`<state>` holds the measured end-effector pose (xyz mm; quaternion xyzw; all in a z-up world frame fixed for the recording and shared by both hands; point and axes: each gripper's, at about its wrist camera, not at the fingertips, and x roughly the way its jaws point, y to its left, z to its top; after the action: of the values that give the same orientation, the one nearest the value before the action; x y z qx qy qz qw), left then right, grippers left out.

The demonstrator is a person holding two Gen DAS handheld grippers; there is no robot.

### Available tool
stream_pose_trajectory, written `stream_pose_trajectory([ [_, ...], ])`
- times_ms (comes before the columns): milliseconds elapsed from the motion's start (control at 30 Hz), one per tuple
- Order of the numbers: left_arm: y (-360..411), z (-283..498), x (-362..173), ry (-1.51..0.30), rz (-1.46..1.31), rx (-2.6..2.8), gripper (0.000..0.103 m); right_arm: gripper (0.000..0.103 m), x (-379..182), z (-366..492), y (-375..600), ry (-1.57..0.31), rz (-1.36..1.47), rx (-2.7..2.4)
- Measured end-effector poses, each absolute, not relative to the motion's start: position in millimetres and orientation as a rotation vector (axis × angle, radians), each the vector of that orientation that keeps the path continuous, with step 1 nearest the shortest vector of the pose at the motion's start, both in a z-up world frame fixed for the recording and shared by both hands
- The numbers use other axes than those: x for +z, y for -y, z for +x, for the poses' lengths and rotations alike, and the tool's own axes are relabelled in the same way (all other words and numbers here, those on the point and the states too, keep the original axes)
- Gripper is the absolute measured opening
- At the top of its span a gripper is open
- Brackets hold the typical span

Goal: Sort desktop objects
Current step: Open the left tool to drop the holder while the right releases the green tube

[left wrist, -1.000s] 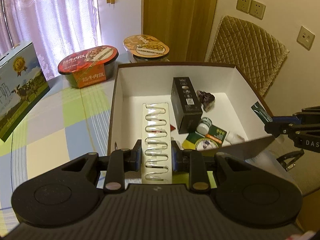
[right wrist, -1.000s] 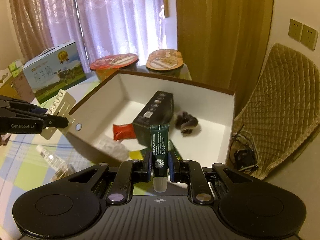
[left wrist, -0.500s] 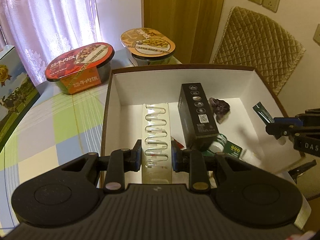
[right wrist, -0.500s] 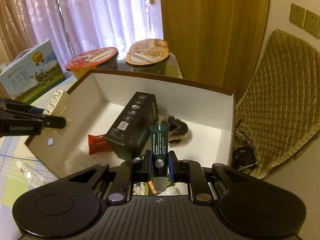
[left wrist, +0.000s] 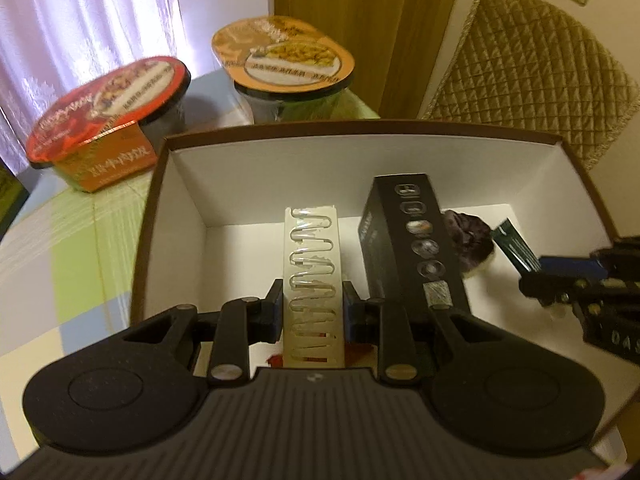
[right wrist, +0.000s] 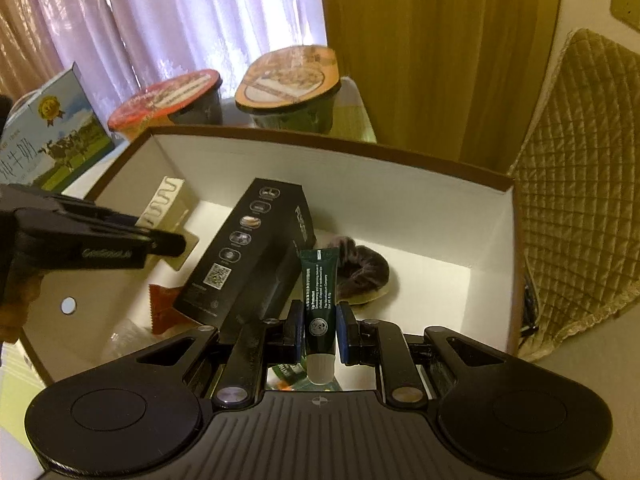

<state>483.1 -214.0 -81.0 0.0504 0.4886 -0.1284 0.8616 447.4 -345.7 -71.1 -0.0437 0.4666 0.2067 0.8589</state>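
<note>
My left gripper (left wrist: 313,308) is shut on a cream card of clear vials (left wrist: 313,280) and holds it inside the open white box (left wrist: 176,196), over its left part. My right gripper (right wrist: 319,330) is shut on a dark green tube (right wrist: 319,292) with a white cap, held above the box's (right wrist: 400,168) near right part. In the box lie a long black carton (right wrist: 248,252), a purple hair scrunchie (right wrist: 364,272) and a red sachet (right wrist: 162,308). The right gripper and tube (left wrist: 516,248) show at the right of the left wrist view.
Two sealed instant-meal bowls, one red (left wrist: 104,120) and one orange (left wrist: 280,60), stand behind the box. A milk carton box (right wrist: 48,136) stands at the left. A quilted chair back (left wrist: 532,80) is at the right. A checked cloth (left wrist: 60,240) covers the table.
Both grippers moved forward and down over the box with their loads. The vial card now hangs inside the box, and the green tube is above the box floor.
</note>
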Motion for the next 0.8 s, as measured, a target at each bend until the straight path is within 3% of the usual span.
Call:
stream_pose_trajectory([
  [367,220,514,-110,-1.072,0.106,-0.26,0.024,0.013,-85,463,344,-1.017,-0.094,0.437],
  [800,216,511,-105,-1.063,0.128,-0.261,0.035,0.013,-94,470,338,-1.043,-0.12,0.458],
])
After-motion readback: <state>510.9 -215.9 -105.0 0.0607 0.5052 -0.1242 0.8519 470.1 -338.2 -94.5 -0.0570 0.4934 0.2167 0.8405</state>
